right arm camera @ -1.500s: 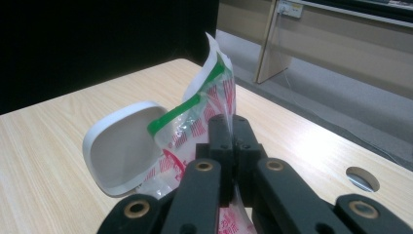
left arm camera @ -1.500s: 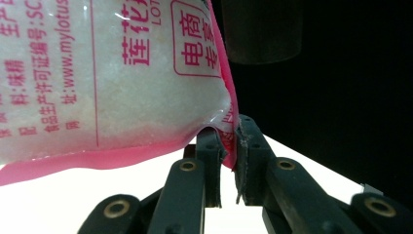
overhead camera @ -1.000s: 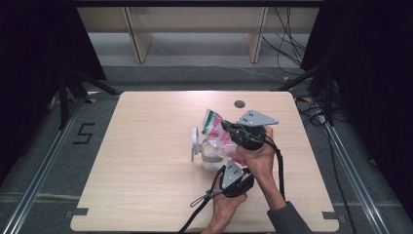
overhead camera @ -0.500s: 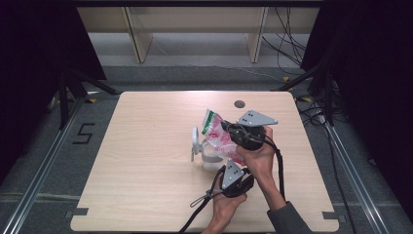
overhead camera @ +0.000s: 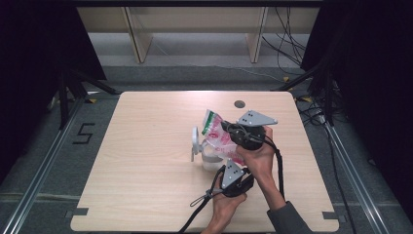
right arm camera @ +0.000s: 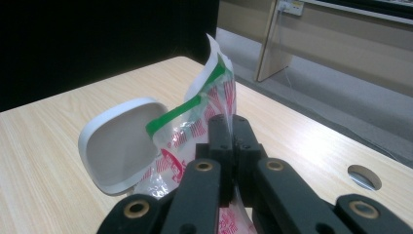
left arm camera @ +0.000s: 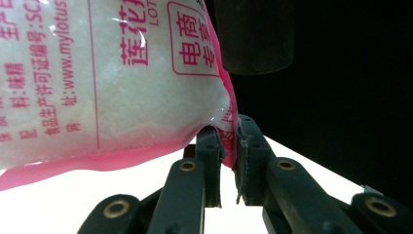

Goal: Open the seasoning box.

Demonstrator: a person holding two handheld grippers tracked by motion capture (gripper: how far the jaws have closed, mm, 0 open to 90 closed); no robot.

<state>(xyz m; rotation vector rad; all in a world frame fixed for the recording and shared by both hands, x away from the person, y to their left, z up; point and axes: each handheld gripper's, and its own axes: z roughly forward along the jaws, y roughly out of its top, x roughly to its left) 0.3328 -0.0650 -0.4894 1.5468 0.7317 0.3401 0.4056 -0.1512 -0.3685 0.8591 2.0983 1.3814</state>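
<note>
Left tongs (left arm camera: 229,146) pinching pink bag (left arm camera: 112,83) corner, right tongs (right arm camera: 228,127) clamped on it

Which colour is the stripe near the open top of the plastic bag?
Green; the stripe on the bag shows best in the right gripper view.

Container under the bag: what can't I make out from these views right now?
- High view: container's mouth and fill level, covered by the bag and right gripper.
- Left gripper view: bag's top, cut off by the edge.
- Right gripper view: container body, hidden behind jaws; open lid visible.
</note>
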